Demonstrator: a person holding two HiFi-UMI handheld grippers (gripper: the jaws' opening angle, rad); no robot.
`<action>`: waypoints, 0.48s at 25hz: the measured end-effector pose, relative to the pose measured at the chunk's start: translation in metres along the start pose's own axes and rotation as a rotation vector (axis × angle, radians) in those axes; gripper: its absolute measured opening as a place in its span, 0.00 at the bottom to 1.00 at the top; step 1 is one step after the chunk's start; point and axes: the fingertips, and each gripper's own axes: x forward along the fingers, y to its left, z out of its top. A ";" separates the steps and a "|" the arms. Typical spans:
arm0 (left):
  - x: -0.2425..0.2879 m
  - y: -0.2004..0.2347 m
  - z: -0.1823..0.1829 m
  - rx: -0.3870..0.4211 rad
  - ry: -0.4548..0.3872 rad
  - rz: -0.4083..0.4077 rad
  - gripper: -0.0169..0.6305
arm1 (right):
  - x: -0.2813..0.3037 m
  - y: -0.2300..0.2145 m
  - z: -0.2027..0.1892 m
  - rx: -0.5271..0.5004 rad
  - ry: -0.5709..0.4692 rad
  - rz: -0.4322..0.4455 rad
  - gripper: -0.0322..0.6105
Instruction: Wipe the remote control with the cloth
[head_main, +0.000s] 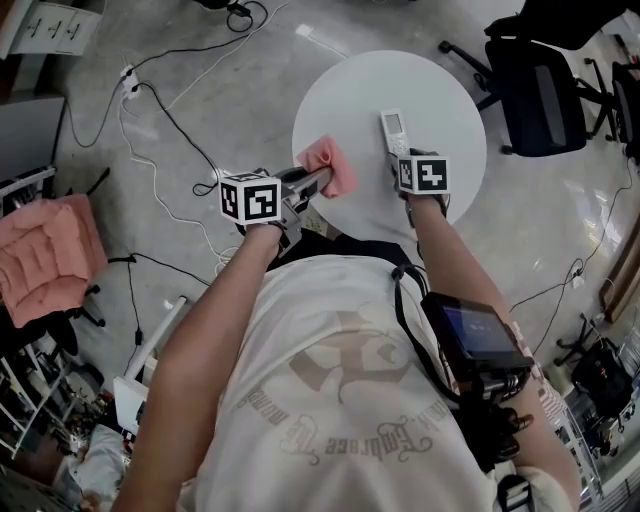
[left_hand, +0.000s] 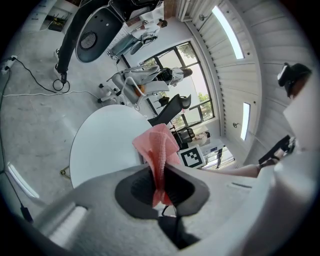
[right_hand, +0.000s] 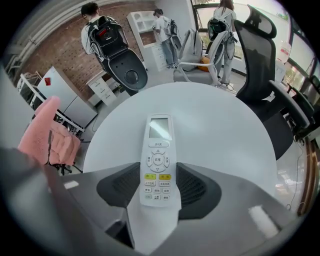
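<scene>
The white remote control (head_main: 394, 131) (right_hand: 159, 160) points away over the round white table (head_main: 440, 100), screen end far. Its near end sits between the pads of my right gripper (head_main: 402, 155) (right_hand: 159, 187), which is shut on it and points steeply down. The pink cloth (head_main: 330, 165) (left_hand: 159, 150) is bunched in my left gripper (head_main: 318, 180) (left_hand: 161, 182), whose jaws are shut on it. The cloth hangs over the table's near left edge, a hand's width left of the remote and apart from it. The right gripper view also shows the cloth (right_hand: 42, 127) at the left.
Black office chairs (head_main: 540, 85) stand right of the table. Cables (head_main: 150, 110) trail over the grey floor on the left, near a chair with pink cushions (head_main: 45, 255). People stand by desks and chairs beyond the table (right_hand: 165, 25).
</scene>
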 end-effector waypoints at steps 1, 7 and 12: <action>-0.001 -0.001 0.000 0.001 -0.001 -0.001 0.05 | 0.000 0.000 0.000 -0.001 -0.002 0.000 0.42; -0.010 -0.003 -0.002 0.014 -0.004 -0.002 0.05 | -0.005 0.005 0.000 0.037 -0.038 0.017 0.42; -0.018 -0.008 -0.002 0.061 -0.007 -0.005 0.05 | -0.021 0.008 0.002 0.090 -0.110 0.026 0.37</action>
